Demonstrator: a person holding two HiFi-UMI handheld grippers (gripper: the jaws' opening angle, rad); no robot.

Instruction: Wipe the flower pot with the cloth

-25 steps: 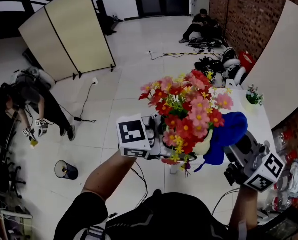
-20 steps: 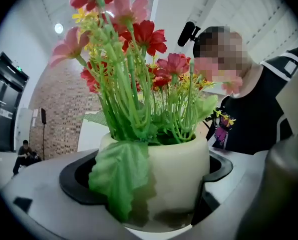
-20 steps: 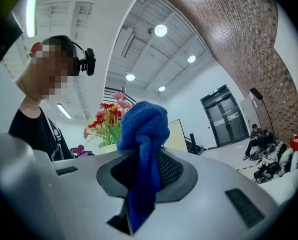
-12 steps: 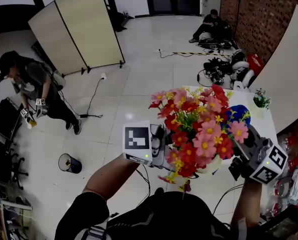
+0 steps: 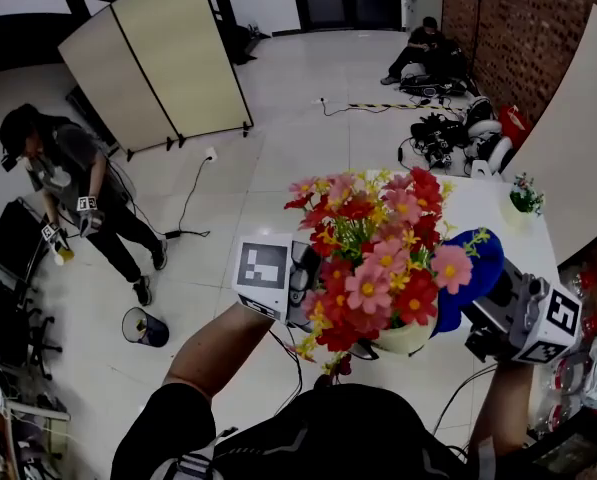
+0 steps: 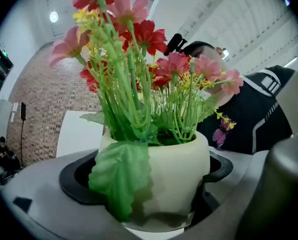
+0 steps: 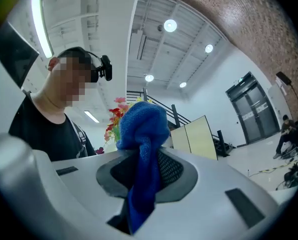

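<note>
The left gripper has its jaws closed on the cream flower pot and holds it aloft above the floor, with red and pink artificial flowers fanning out over it. Just right of the pot, the bunched blue cloth is pinched in the right gripper. The flowers hide whether the cloth touches the pot. Wiping looks barely under way, and most of the pot's wall probably remains.

Head view peers steeply down onto the cream rounded flower pot. Left gripper view sits right against that pot, angled upward. Right gripper view, beside the pot, also tilts up, sharing its red-and-pink flowers.
</note>
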